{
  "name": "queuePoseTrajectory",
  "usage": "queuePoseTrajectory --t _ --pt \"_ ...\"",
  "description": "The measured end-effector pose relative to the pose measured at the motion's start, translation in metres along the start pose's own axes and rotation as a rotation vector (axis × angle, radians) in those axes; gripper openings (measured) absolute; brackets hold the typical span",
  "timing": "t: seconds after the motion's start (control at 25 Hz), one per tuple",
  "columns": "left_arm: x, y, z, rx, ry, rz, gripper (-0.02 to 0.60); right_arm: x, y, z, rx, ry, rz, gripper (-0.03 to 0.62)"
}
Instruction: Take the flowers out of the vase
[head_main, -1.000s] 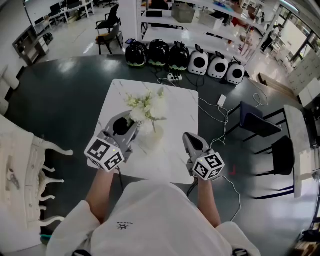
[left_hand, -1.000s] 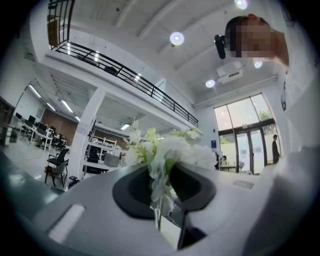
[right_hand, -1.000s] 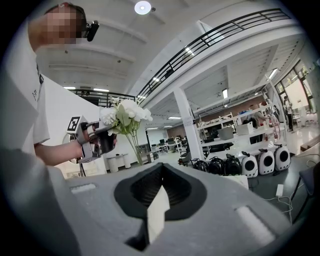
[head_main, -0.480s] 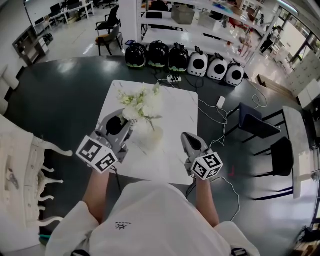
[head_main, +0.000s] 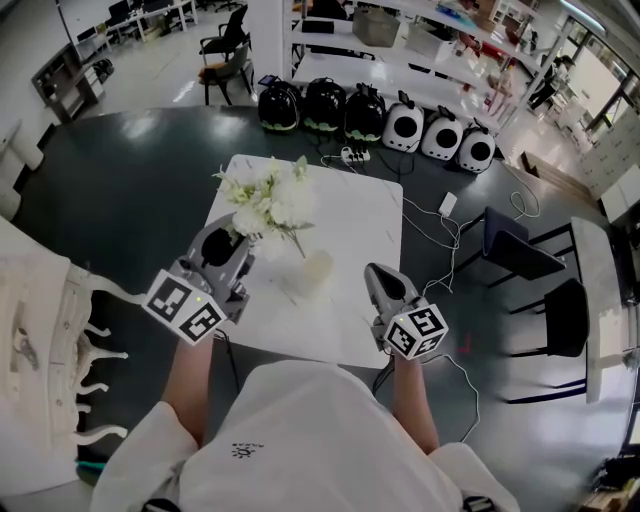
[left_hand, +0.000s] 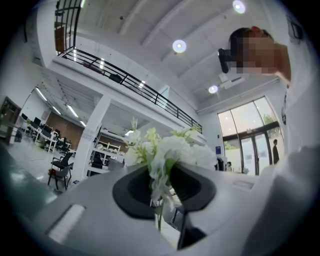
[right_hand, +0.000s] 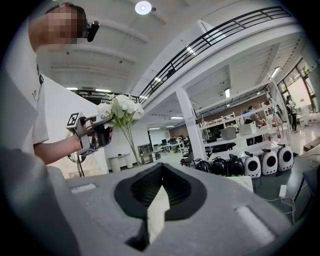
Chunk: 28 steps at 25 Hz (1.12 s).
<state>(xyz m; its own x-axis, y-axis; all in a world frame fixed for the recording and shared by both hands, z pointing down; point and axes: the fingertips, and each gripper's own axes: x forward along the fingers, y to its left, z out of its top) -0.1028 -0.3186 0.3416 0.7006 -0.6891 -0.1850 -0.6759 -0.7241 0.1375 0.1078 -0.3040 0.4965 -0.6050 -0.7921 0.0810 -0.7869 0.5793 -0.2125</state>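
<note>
A bunch of white flowers (head_main: 265, 198) with green stems is pinched in my left gripper (head_main: 247, 234), above the left part of the white table (head_main: 355, 215). In the left gripper view the stems (left_hand: 159, 200) run down between the shut pads, and the blooms (left_hand: 172, 150) fill the space above them. The pale vase (head_main: 317, 268) stands upright on the table, just right of the stems' lower ends. Whether the ends are clear of its mouth I cannot tell. My right gripper (head_main: 378, 272) hovers near the table's front right, shut and empty (right_hand: 160, 167). It looks across at the left gripper (right_hand: 92, 132) and the flowers (right_hand: 120, 107).
A row of black and white rounded carriers (head_main: 380, 115) stands on the floor behind the table, with a power strip and cables (head_main: 350, 155). Dark chairs (head_main: 520, 250) stand to the right. A white ornate chair (head_main: 60, 320) is at the left.
My left gripper has moved left and up with the flowers, drawing the stems away from the vase. The vase stays on the table. My right gripper has not moved.
</note>
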Motion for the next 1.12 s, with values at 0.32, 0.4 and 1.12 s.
queuePoseTrajectory --t 0.32,0.4,1.12 --pt "-0.012 0.016 -0.001 0.016 0.012 0.043 0.074 0.003 0.003 -0.003 -0.002 0.015 0.006 0.000" --pt "-0.015 0.020 -0.003 0.019 0.019 0.055 0.074 0.004 0.003 -0.002 -0.003 0.015 0.008 0.000" --pt "-0.022 0.042 -0.053 0.028 0.104 0.103 0.074 0.006 -0.004 -0.001 -0.003 0.021 0.000 0.000"
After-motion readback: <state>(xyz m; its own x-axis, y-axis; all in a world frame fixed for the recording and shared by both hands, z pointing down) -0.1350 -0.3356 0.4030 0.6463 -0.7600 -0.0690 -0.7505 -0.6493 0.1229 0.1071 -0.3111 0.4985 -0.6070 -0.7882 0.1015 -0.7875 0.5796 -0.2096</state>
